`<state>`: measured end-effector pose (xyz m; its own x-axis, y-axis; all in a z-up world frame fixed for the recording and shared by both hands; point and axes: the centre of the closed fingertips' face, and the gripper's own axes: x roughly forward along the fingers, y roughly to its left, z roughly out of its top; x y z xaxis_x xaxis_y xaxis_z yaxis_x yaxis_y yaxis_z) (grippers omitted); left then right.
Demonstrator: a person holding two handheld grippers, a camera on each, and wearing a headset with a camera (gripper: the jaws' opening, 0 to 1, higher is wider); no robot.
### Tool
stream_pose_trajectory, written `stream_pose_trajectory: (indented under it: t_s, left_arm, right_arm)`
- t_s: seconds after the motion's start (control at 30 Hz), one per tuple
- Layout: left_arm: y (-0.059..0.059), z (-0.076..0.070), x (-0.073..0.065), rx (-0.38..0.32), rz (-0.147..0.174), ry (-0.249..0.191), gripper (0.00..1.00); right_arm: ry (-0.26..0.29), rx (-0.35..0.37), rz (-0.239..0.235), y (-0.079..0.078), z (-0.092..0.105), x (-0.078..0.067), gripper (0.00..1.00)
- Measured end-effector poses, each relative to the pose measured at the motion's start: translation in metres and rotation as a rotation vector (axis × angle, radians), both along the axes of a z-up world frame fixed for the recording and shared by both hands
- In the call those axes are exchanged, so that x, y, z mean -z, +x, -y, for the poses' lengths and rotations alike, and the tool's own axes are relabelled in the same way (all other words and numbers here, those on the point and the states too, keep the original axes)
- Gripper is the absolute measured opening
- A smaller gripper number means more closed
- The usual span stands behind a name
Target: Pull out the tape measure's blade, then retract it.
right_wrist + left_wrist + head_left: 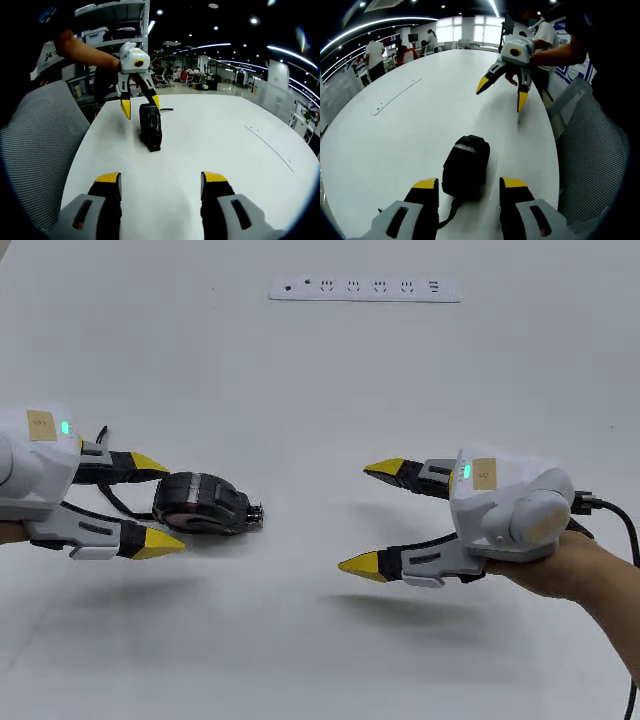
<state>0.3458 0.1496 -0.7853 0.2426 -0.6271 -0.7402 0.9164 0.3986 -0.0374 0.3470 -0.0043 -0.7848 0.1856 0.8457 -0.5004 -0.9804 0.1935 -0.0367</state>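
Left gripper: fingers spread, not clamped on anything. Tape measure lies on the white surface, rear of its case between the left fingers' yellow tips, small gap each side in the left gripper view. Blade hook points right. Right gripper: fingers spread, empty, well apart from the tape.

A wide stretch of bare table is lying open between the right gripper and the tape measure. The tape measure is sitting between the left gripper's spread jaws, blocking that gap. A power strip is lying well apart, far back. A mesh chair is crowding the table's edge.
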Motion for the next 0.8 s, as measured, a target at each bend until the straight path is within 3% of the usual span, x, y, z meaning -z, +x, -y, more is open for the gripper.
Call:
stream_pose_trajectory:
  t_s: [0.47,0.8]
  left_arm:
    - [0.006,0.0,0.009,0.057,-0.038,0.038,0.32]
    - [0.006,-0.001,0.01,0.073,-0.027,0.058,0.29]
  right_arm:
    - [0.012,-0.073,0.003,0.005,-0.042,0.007,0.51]
    - [0.001,-0.106,-0.008,0.005,-0.062,0.019,0.4]
